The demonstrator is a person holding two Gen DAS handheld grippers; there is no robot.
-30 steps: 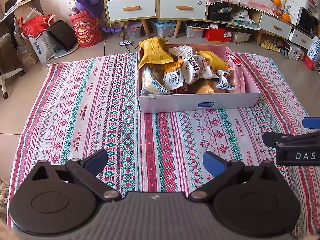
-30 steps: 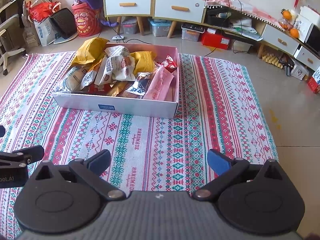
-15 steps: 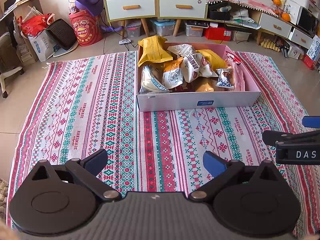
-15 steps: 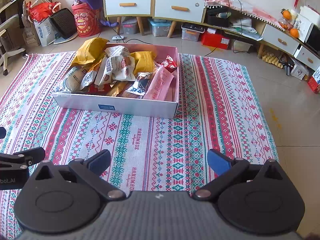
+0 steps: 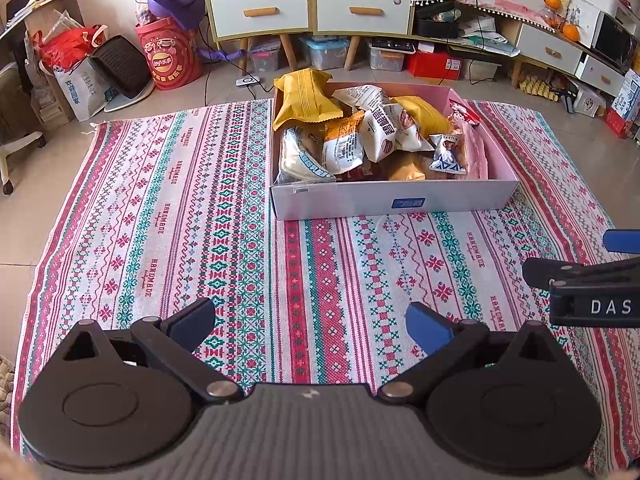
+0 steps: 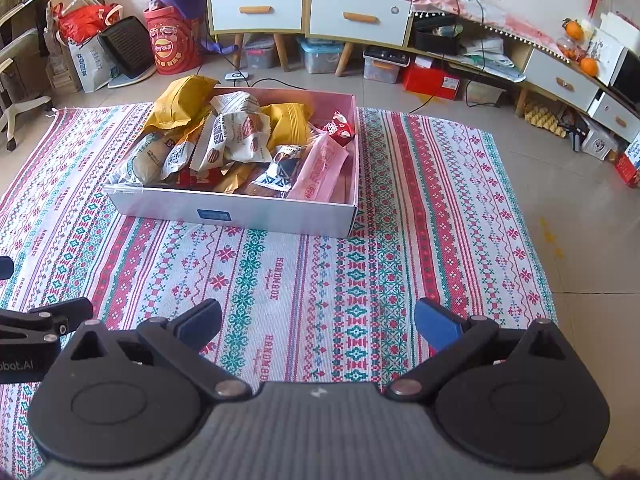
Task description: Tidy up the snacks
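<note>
A shallow pink-lined cardboard box [image 5: 392, 202] sits on the patterned cloth [image 5: 180, 208] and is full of snack packets. A big yellow bag [image 5: 306, 98] leans over its far left corner. White packets [image 5: 382, 124] lie in the middle and a pink packet [image 6: 320, 168] lies at its right side. The box also shows in the right wrist view [image 6: 240, 210]. My left gripper [image 5: 310, 326] is open and empty, low over the cloth in front of the box. My right gripper [image 6: 318, 326] is open and empty, beside it to the right.
The cloth lies on a tiled floor. Behind it stand white-drawered cabinets [image 5: 308, 10], a red Lay's tub [image 5: 168, 58], bags [image 5: 80, 76], storage bins and a low shelf [image 6: 560, 76] with oranges. A cable and small white device [image 5: 248, 81] lie behind the box.
Both grippers have stayed open and empty. The left wrist view has shifted very slightly, the box sitting a little lower in frame.
</note>
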